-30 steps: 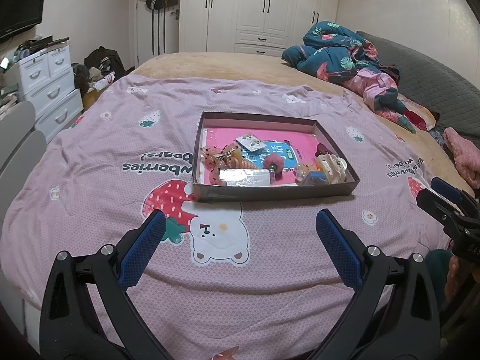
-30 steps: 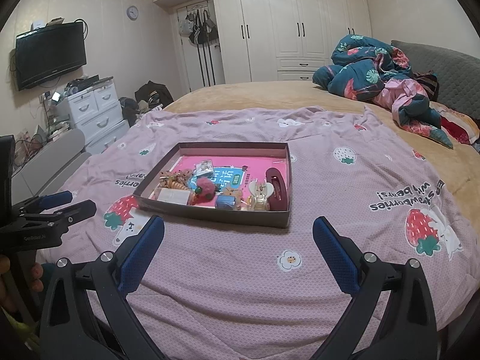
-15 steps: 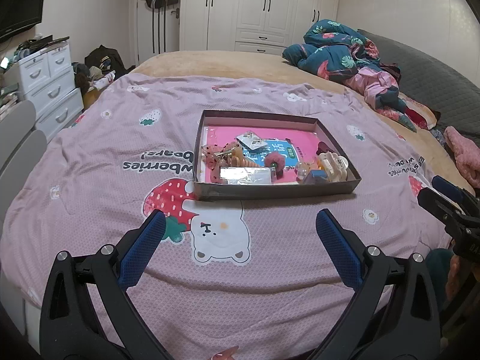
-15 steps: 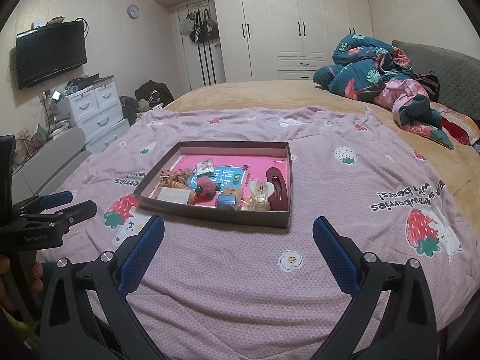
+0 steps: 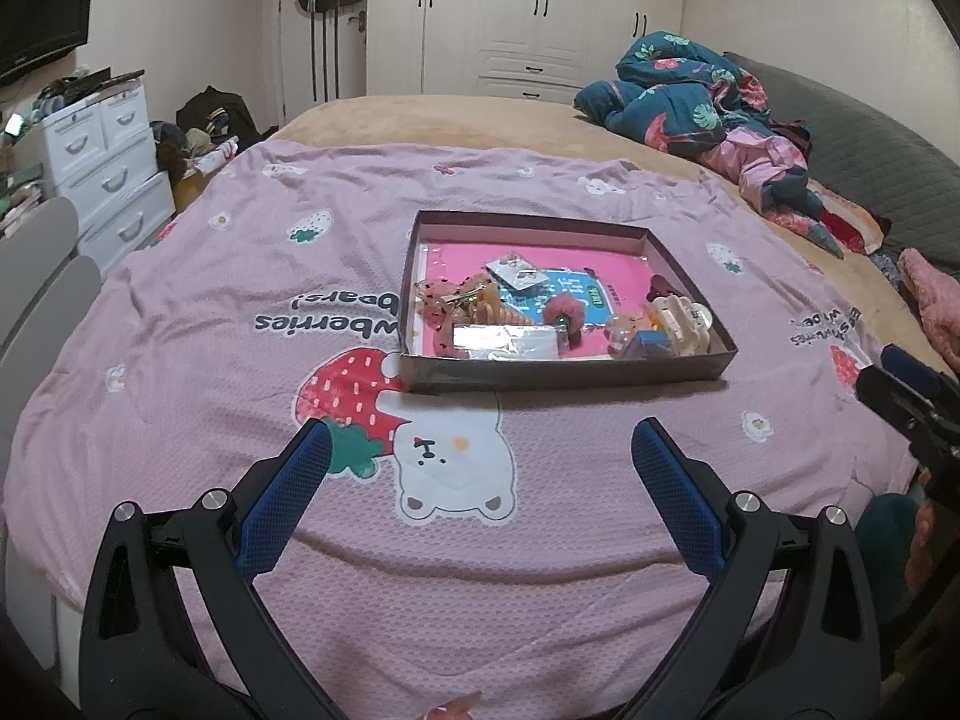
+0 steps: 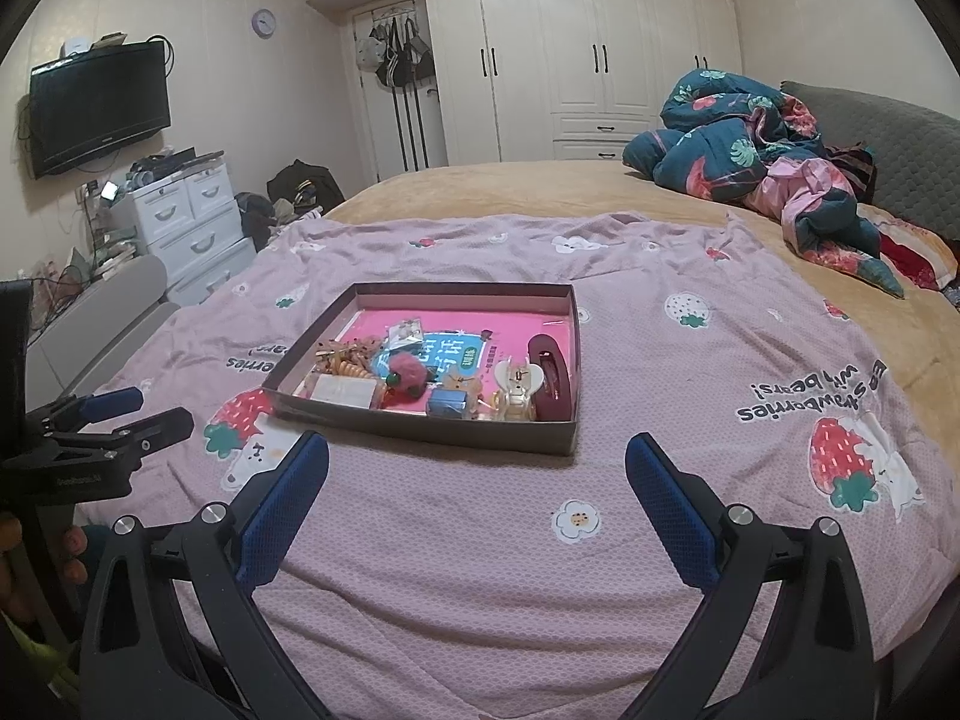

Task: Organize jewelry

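Note:
A shallow brown box point(image 5: 570, 375) point(image 6: 420, 429) with a pink floor lies on the pink bedspread. It holds several hair clips and trinkets: a cream claw clip point(image 5: 681, 321) point(image 6: 516, 387), a dark red clip point(image 6: 549, 372), a pink pompom point(image 5: 564, 309) point(image 6: 408, 372), a blue cube point(image 6: 447, 403) and a foil packet point(image 5: 504, 342). My left gripper point(image 5: 480, 459) is open and empty, short of the box's near wall. My right gripper point(image 6: 477, 462) is open and empty, just short of the box's near right corner.
The bed carries a strawberry-bear bedspread point(image 5: 240, 312). A bundle of blue and pink bedding point(image 6: 768, 168) lies at the far right. White drawers point(image 6: 192, 222) and a grey chair point(image 5: 36, 294) stand left of the bed. Wardrobes point(image 6: 600, 60) line the back wall.
Both views have shifted slightly; the box sits a touch higher and farther in the left wrist view. Both grippers stay open and empty.

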Motion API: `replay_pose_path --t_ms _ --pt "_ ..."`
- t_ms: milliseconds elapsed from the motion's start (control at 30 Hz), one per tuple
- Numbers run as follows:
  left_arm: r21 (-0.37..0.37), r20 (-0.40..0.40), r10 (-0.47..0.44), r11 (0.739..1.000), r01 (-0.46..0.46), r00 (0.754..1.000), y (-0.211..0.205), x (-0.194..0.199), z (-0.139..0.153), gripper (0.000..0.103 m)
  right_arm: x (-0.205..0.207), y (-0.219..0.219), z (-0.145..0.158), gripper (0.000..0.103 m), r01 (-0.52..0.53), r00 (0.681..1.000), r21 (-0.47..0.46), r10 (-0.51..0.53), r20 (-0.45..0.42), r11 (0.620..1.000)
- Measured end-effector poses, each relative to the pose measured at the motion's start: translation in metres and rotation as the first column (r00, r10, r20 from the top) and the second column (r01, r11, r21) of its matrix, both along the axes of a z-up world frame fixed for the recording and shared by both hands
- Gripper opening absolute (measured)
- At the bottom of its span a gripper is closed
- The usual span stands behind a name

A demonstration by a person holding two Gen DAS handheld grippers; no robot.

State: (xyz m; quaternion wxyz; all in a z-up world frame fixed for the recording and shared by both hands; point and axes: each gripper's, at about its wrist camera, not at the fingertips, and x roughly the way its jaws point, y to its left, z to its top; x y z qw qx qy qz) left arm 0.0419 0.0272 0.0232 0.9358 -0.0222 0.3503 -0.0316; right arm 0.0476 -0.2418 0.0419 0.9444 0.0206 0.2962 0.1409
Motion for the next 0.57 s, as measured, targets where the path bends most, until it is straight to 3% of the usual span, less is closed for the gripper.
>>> replay_pose_path --t_ms 133,267,400,500,567 --pt "0.000 -0.025 0.029 1.000 -0.029 0.999 0.006 0.003 -0.004 0.094 0.003 -0.005 -0.001 0.099 0.009 1.000 -0.001 -0.009 0.000 1.000" --pt "-0.062 -0.059 0.066 0.996 -0.069 0.996 0.023 0.010 -0.013 0.094 0.007 -0.010 -0.003 0.099 0.027 1.000 -0.002 -0.027 0.001 1.000" --pt "-0.026 -0.091 0.187 0.981 -0.190 0.978 0.057 0.033 -0.028 0.094 0.030 -0.033 -0.013 0.099 0.093 0.996 -0.005 -0.093 0.001 0.996" --pt "0.029 -0.119 0.363 0.932 -0.362 0.924 0.114 0.070 -0.049 0.094 0.079 -0.076 -0.036 0.099 0.255 0.964 -0.063 -0.258 -0.056 0.965" --pt "0.072 -0.119 0.453 0.892 -0.447 0.884 0.149 0.093 -0.062 0.094 0.123 -0.118 -0.059 0.099 0.371 0.911 -0.120 -0.386 -0.143 0.921"
